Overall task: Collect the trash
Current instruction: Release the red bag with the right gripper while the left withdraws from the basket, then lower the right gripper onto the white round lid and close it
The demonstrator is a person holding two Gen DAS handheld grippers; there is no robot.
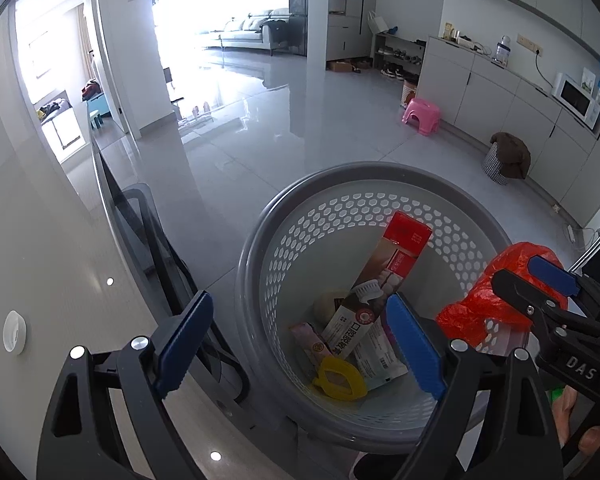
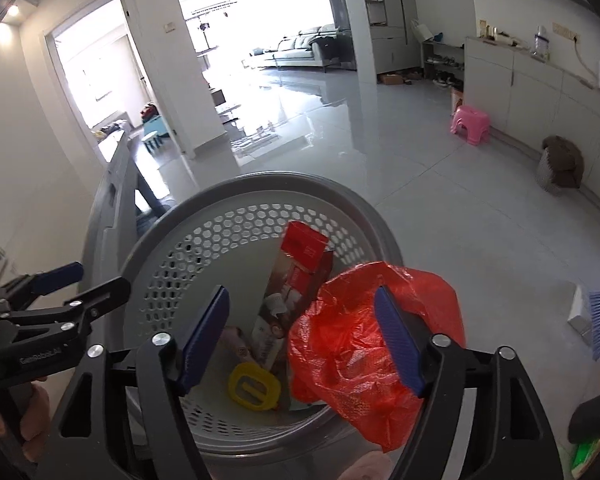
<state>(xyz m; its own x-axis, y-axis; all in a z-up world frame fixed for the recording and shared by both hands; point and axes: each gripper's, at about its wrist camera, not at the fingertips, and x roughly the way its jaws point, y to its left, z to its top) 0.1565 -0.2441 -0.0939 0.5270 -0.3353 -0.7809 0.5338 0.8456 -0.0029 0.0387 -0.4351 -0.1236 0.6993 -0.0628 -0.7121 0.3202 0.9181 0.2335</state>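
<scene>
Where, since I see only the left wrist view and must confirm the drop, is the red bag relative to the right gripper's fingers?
Observer: In the right wrist view the red bag sits between the right gripper's spread fingers. It leans on one finger and is clear of the other.
Operator: Is it over the basket?
Observer: Mostly. Its lower edge drapes across the basket's near rim.
Operator: Anything on the floor nearby?
Observer: A blue brush lies on the floor to the right of the basket.
</scene>
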